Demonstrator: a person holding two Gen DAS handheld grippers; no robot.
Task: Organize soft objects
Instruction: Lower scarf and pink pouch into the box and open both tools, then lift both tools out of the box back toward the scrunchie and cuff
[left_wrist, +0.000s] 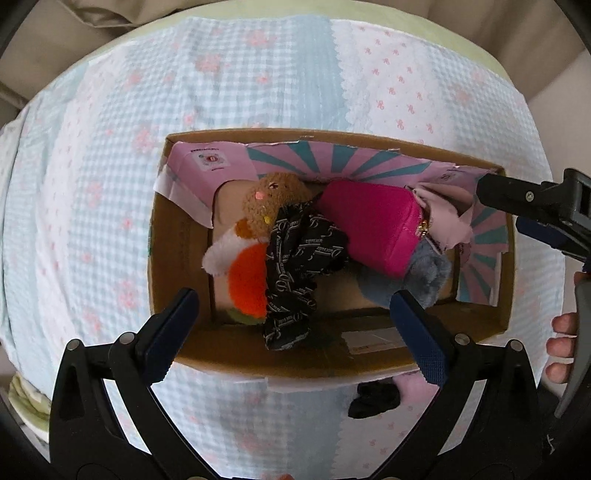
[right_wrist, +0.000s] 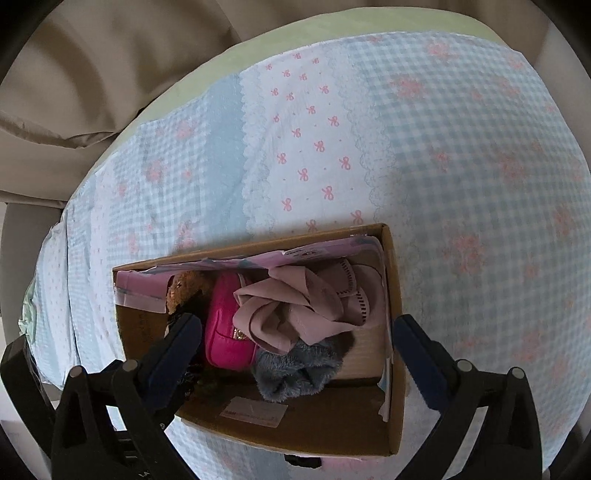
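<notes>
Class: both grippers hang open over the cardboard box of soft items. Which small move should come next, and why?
Probably lift the left gripper and swing it toward the black cloth lying on the bedspread outside the cardboard box. Both grippers are open and empty, the other soft items already lie in the box, and that cloth looks like the only stray.

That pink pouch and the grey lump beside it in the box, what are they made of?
The pink pouch looks like smooth faux leather or coated fabric: matte sheen, stitched edges, gold zipper pull. The grey lump seems plush fleece or faux fur: fuzzy, tufted pile.
</notes>
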